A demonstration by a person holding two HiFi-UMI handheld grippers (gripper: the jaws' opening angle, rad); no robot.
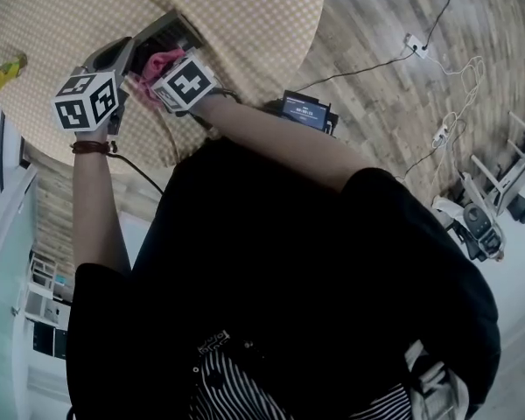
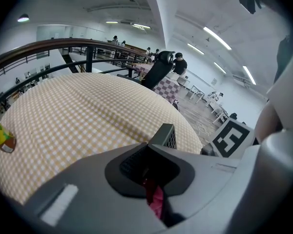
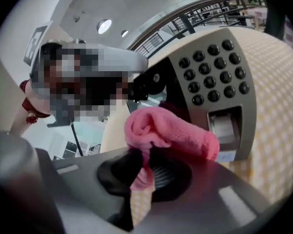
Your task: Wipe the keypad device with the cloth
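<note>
- keypad [image 3: 219, 77] fills the right half of my right gripper view, tilted, with its rows of dark round keys [image 3: 212, 72] facing the camera and a slot [image 3: 224, 126] below them. i cannot tell whether its lower end rests on the table.
- left gripper [image 2: 149, 172]: jaws clenched on the keypad's edge. a grey vented side of it stands up between them in the left gripper view.
- right gripper [image 3: 144, 167]: jaws pinched tight on the pink cloth [image 3: 171, 130]. the cloth is bunched into a roll that touches the keypad's face just left of the slot.
- in the head view both grippers sit at the upper left, close together. the keypad and cloth are between them, over the near part of the round, checked table [image 1: 245, 24].
- a yellow bottle [image 1: 2, 75] lies on the table at the far left edge of the head view, well apart from the keypad.
- a small screen unit [image 1: 304, 112] sits on the wooden floor [image 1: 376, 51] right of the grippers.
</note>
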